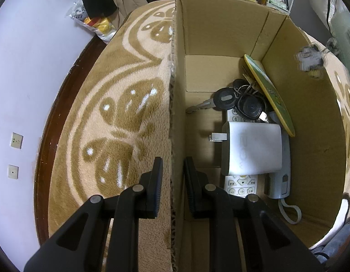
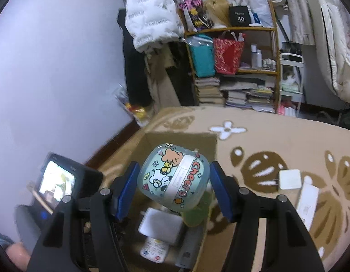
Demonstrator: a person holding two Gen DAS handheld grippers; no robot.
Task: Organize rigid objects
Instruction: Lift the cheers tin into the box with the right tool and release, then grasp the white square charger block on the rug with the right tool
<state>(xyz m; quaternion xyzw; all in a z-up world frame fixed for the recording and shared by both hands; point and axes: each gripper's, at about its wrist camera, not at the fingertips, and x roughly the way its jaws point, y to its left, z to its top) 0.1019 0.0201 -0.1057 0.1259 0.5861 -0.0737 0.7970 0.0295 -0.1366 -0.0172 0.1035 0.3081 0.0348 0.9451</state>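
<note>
The sorting looks well under way. The cardboard box (image 1: 220, 34) stands on a patterned blanket (image 1: 129, 113) and already holds a bunch of keys (image 1: 238, 102), a white charger (image 1: 252, 149) lying on a remote control (image 1: 240, 187), a grey handset (image 1: 280, 181) by the right wall and a green disc (image 1: 270, 95) leaning on that wall. The left tongs (image 1: 173, 181) are nearly together, clamped on the box's near wall, one finger outside and one inside, which I read as steadying it. The right tongs (image 2: 172, 185) are closed on a rounded case (image 2: 173, 176) printed with cartoon animals and the word "Cheers", carrying it in the air above the open box (image 2: 181, 138); it is not yet inside. Still left on the blanket, well apart from the box, are a second white charger (image 2: 289, 179) and a white flat device (image 2: 307, 201) just beside it. So, by my judgement, one drop is pending and at least two pickups remain.
</note>
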